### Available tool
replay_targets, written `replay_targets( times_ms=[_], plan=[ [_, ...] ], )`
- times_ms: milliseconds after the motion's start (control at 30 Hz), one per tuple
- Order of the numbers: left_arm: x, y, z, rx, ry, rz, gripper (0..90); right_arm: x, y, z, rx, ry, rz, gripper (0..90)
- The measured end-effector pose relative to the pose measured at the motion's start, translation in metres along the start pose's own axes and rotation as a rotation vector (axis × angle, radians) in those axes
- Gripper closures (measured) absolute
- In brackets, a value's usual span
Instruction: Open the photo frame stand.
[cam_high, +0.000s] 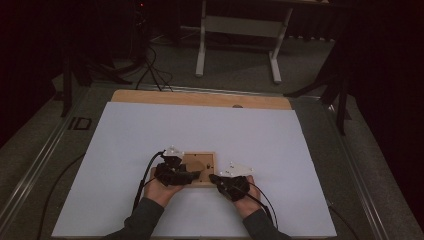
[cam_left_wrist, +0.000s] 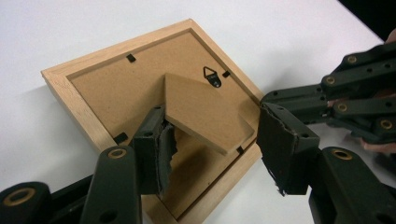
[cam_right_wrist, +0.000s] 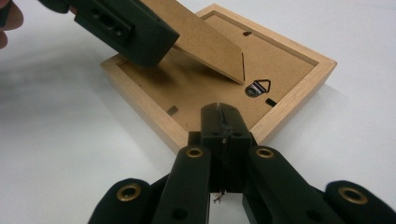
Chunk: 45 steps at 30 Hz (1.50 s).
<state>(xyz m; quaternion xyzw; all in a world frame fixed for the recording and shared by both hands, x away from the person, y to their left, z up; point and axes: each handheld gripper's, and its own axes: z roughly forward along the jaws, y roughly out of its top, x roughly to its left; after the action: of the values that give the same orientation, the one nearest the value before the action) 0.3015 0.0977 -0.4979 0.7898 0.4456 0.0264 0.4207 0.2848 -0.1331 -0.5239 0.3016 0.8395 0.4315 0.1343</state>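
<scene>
Frame (cam_left_wrist: 140, 107) face-down, no writing, L claw (cam_left_wrist: 212, 154) open

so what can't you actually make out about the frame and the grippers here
- Picture frame front: it lies back up, so any picture or glass is hidden.
- Stand flap grip: in the left gripper view the left gripper straddles the flap, contact unclear.
- Right gripper: jaws together at the frame's edge; the tip hides whether it pinches anything.
- High view: hanger and clips too small.

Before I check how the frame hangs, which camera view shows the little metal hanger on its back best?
The right gripper view: the metal hanger sits close and sharp, just beyond the shut right gripper. The left gripper view shows it smaller and farther off, beyond the raised stand flap. In the high view the frame is too small to tell.
</scene>
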Motion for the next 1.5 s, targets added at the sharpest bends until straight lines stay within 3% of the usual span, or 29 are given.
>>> replay_targets(
  times_ms=[367, 567, 1300, 1500],
  plan=[
    [0.005, 0.001, 0.005, 0.0, -0.026, -0.032, 46.4, 0.0, 0.0, 0.0, 0.001, 0.0, -0.002, 89.5],
    [0.008, 0.002, 0.006, 0.002, -0.014, -0.037, 47.8, 0.0, 0.0, 0.0, 0.001, 0.0, -0.002, 89.5],
    [0.005, -0.001, 0.013, 0.043, 0.011, -0.016, 51.3, 0.0, 0.0, 0.0, 0.003, 0.002, -0.005, 89.4],
    [0.002, -0.002, 0.013, 0.034, 0.043, 0.011, 51.8, 0.0, 0.001, -0.001, 0.001, 0.001, -0.004, 86.1]
  ],
)
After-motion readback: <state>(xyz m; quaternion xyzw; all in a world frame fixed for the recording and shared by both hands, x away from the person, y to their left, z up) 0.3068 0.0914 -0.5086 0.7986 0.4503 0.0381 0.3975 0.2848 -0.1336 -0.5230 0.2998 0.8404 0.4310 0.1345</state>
